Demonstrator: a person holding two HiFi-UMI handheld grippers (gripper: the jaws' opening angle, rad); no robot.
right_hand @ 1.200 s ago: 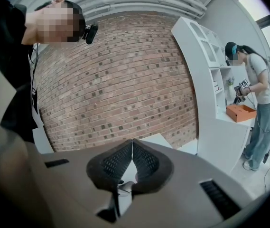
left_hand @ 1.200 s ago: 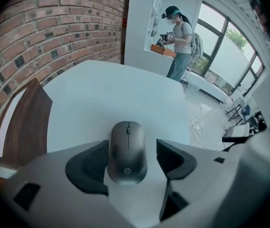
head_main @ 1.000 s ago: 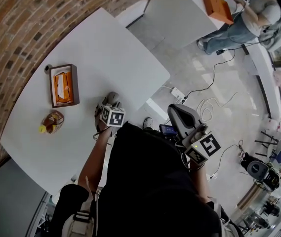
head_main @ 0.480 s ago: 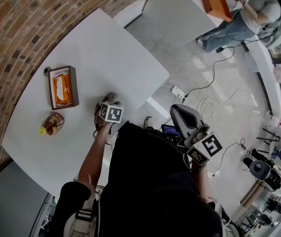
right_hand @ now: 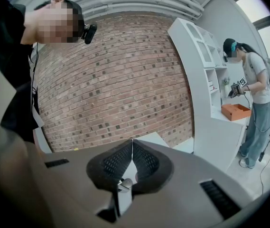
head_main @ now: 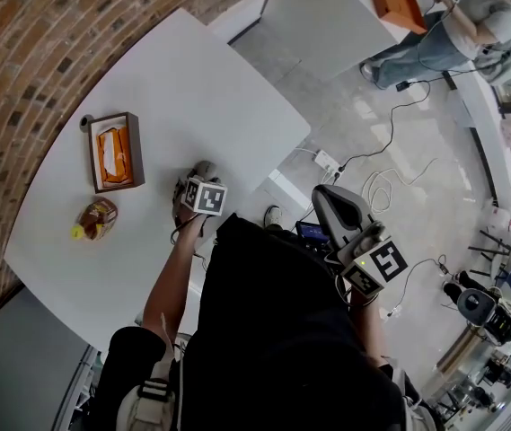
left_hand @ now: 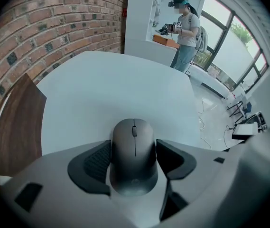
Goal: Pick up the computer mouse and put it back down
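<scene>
Left tongs (left_hand: 134, 142): pinching the computer mouse (left_hand: 134, 163) from both sides, one ribbed pad against each flank. Mouse is dark grey, scroll wheel up, nose pointing away from the camera toward the far side of the white surface (left_hand: 111, 84). Whether the mouse's underside sits on the surface or is clear of it: cannot tell from either view. Head view: the left tongs, with their marker cube (head_main: 206, 197), are over the surface's near edge, just ahead of the person's black-clad torso (head_main: 282, 330).

Right tongs (right_hand: 133, 142): pads pressed together at the tips, nothing between them. Head view puts them off the surface, at the person's right, over the pale floor (head_main: 444, 151).

Elsewhere on the surface: a wooden tray (head_main: 93, 155) holding an orange item (head_main: 114, 153), well to the left of the mouse. A small brownish packet (head_main: 95, 219) with a yellow end lies near the tray on its near side, apart from it. The tray's edge also shows at the left of the left gripper view. Brick wall (head_main: 30, 43) runs along the surface's far-left side.

Floor: white power strip (head_main: 327, 162) with cables. Farther off, a second person (head_main: 475, 25) stands at another white table with an orange box (head_main: 394, 0) on it.
</scene>
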